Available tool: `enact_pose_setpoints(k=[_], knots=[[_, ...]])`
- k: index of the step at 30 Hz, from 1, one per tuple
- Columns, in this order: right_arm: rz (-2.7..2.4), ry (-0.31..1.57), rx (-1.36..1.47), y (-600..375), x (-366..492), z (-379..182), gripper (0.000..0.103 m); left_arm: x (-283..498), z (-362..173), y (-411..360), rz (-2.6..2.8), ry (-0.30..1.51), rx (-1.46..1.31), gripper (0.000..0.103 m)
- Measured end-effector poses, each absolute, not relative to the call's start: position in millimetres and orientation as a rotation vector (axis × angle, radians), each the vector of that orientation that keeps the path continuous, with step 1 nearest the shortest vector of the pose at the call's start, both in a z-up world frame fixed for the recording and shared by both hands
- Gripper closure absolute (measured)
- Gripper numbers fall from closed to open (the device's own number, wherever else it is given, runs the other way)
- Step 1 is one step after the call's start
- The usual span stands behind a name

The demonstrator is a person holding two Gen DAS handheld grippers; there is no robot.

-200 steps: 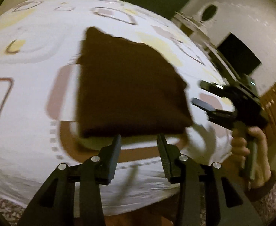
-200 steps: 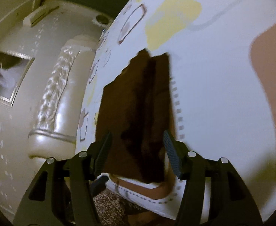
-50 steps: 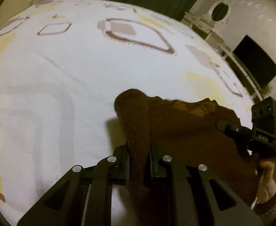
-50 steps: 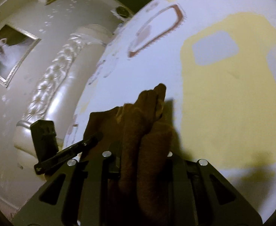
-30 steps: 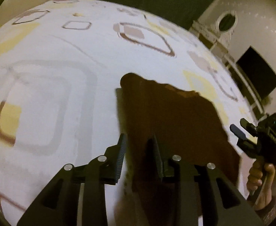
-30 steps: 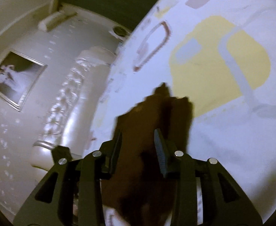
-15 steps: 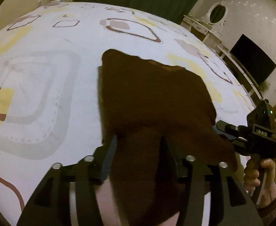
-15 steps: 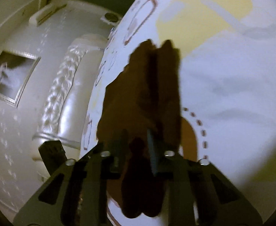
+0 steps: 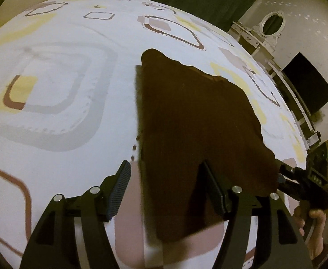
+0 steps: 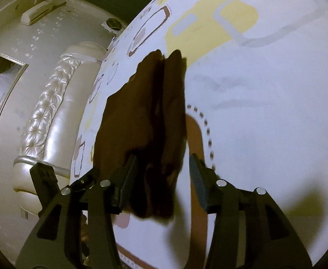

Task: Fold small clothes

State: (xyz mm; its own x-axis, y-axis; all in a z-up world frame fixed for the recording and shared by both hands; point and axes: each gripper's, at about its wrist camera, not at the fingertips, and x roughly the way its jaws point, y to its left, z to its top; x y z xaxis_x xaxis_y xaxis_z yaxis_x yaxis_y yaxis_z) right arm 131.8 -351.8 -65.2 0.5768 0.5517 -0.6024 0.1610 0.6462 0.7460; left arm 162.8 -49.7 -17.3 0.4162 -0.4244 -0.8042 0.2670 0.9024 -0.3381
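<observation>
Release step of a fold, by the look of it. Brown garment (image 9: 193, 121) lying flat on the patterned bedsheet (image 9: 58, 94), near the bed's front edge, already doubled into a rough rectangle with two layered lobes at its far end in the right wrist view. Left gripper (image 9: 166, 188) standing apart, jaws having just been opening, near corner of the cloth between them but neither pad pressing on it. Right gripper (image 10: 161, 174) likewise parted after just opening, the garment's near edge between the jaws, the left pad close against the cloth, the right pad clear of it. No grip, then, on either side.

Next move, as a judgement: backing both tools off without dragging the loose near edge, then either another fold across the rectangle or smoothing and leaving it. Soft knit likely to slump or spring open if caught by a ribbed pad.

Hard to make out: how many layers lie in the stack, what kind of garment it is, and whether the edges line up, all lost in dark fabric and dim light. Near edge blurred in both views. Hand (image 9: 314, 222) on the right tool cut off at the frame's rim; left tool's body only partly seen in the right wrist view.
</observation>
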Motion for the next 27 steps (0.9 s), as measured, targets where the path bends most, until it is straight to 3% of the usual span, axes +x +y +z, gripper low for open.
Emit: enact_pose_setpoints(k=[13,18,27], knots=[[0.224,0.983,0.826,-321,76,-64,0.049,98,5,-45,-0.364,0.98,-0.055,0.038],[0.159,0.977,0.666,-301,58,-44,0.044,75,15,-40,-0.315,0.934,-0.045,0.03],[0.033,0.934,0.435,-267,42,-13,0.022,42,26,-39,-0.262,0.884,-0.009,0.021]])
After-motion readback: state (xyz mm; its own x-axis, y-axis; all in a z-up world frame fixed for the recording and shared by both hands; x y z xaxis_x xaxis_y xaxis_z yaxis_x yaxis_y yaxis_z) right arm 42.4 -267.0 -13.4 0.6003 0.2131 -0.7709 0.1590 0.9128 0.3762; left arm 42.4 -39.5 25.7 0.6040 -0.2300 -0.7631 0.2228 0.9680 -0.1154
